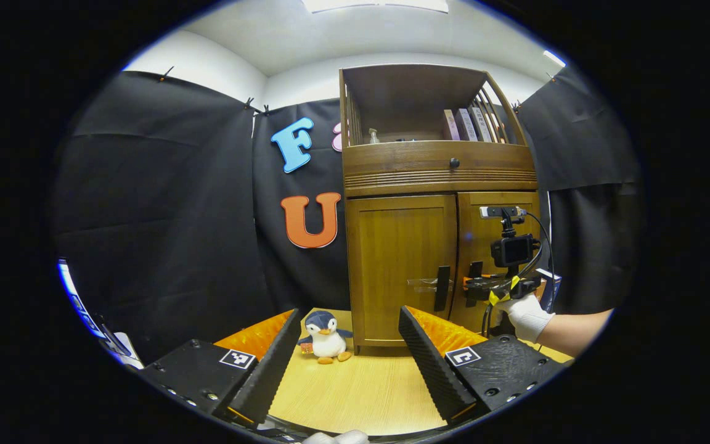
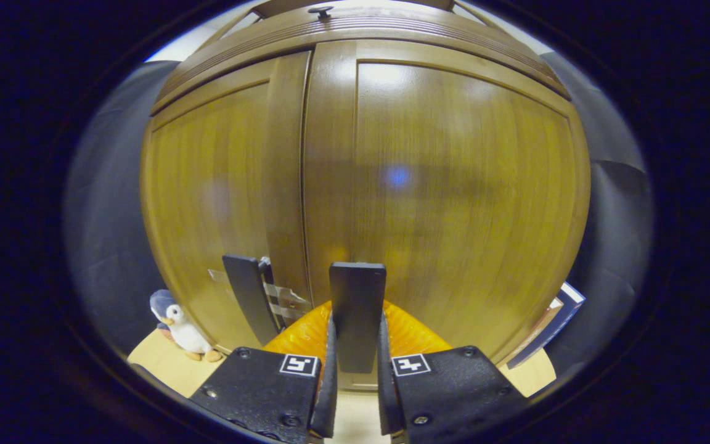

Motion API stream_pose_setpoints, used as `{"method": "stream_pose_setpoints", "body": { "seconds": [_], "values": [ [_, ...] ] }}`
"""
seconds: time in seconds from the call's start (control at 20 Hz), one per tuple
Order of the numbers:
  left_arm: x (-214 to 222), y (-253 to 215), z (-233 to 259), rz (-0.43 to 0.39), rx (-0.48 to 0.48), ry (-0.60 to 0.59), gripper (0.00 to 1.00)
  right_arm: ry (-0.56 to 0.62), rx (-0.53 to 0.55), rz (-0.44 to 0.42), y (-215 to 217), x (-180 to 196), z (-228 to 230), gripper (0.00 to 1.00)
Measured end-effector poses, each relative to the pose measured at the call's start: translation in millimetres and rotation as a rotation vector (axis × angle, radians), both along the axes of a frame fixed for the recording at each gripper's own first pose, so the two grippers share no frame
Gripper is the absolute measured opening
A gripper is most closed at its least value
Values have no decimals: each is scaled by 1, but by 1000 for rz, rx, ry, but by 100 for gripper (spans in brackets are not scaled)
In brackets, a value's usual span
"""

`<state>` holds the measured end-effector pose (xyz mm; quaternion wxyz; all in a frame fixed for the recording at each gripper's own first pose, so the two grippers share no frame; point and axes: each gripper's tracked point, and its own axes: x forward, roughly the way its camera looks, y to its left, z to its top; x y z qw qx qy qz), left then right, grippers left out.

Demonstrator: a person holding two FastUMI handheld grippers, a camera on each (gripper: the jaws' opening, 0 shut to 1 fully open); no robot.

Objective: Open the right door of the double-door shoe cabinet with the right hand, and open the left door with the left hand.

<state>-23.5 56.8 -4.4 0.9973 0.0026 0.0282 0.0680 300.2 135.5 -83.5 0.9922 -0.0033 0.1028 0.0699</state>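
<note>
Black-draped booth, pale wooden tabletop (image 1: 361,394), shoe cabinet (image 1: 435,203) standing at the far edge, from twelve to two o'clock in the left gripper view. Both doors flush, shut. Left door (image 1: 401,265) with its dark upright handle (image 1: 442,288) beside the centre seam; right door (image 1: 497,246) partly covered by the right gripper (image 1: 475,285) and the gloved hand (image 1: 524,314) holding it. Left gripper (image 1: 352,361) low at six o'clock, well back from the cabinet, fingers spread wide, nothing between them. Plush penguin (image 1: 324,336) on the table just left of the cabinet's base, seen between those fingers.

Right gripper view: right gripper (image 2: 355,345) hard against the right door, fingers pinched on the right door's handle (image 2: 357,314), an upright bar at six o'clock. Left handle at seven o'clock, penguin farther out at eight. Book (image 2: 552,327) leaning by the cabinet's right side at four o'clock.
</note>
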Motion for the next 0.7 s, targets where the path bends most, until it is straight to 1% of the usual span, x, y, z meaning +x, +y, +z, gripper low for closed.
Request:
{"method": "stream_pose_setpoints", "body": {
  "seconds": [0.1, 0.4, 0.7],
  "values": [
    [-4, 0, -1, -2, -1, -1, 96, 9, 7, 16, -2, -11, -1, 30],
    [-17, 1, -8, 0, 14, 1, 96, 19, 4, 67, -14, -52, -6, 30],
    [-28, -12, -8, -28, 18, -5, 96, 21, -4, 94, -36, -96, -11, 30]
  ]
}}
